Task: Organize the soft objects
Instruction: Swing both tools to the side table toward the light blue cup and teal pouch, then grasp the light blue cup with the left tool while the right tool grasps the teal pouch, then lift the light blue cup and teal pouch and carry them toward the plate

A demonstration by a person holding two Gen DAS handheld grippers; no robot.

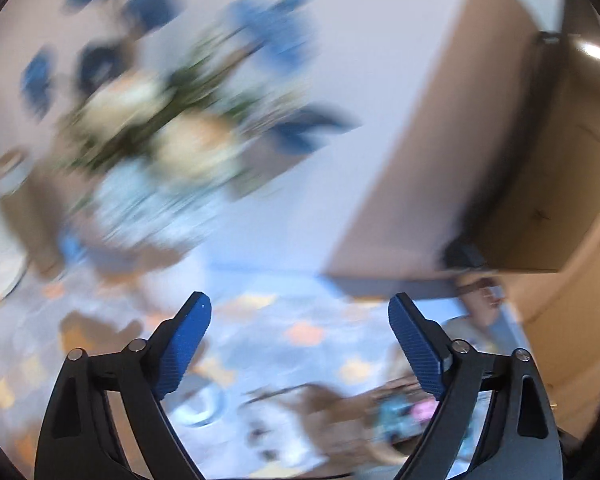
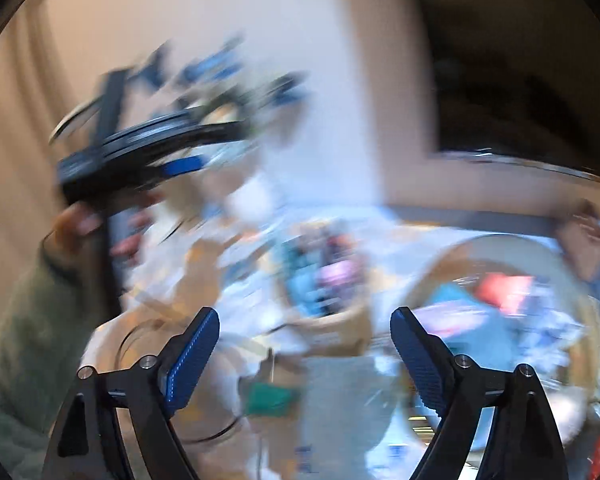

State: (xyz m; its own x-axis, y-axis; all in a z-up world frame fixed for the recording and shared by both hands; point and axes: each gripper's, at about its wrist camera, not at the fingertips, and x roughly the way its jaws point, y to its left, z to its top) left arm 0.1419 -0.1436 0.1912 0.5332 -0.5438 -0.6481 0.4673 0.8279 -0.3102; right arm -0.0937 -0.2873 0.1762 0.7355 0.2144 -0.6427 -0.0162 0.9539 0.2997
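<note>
Both views heavily smeared by motion. Left tongs (image 1: pixel 300 308) spread wide, blue pads (image 1: pixel 188 344) well apart, nothing between them. Right tongs (image 2: pixel 304 324) likewise released, pads empty. Soft objects hard to make out in the blur: in the right wrist view, a round basket (image 2: pixel 428 280) to the right of and beyond the right tongs, with red, blue and pale cloth-like things (image 2: pixel 504 288) inside; further back, between the two pads, a second heap of blue and pink items (image 2: pixel 320 276) in a tan container, apart from the tongs. Same blue and pink heap (image 1: pixel 404 408) low in the left wrist view, just inside the right-hand pad, not touched. Patterned blue and orange desk covering (image 1: pixel 300 332) underneath. At the left of the right wrist view, a hand (image 2: pixel 80 224) in a green sleeve (image 2: pixel 24 320) gripping the left tool. Blurred flowers (image 1: pixel 152 128) behind.
</note>
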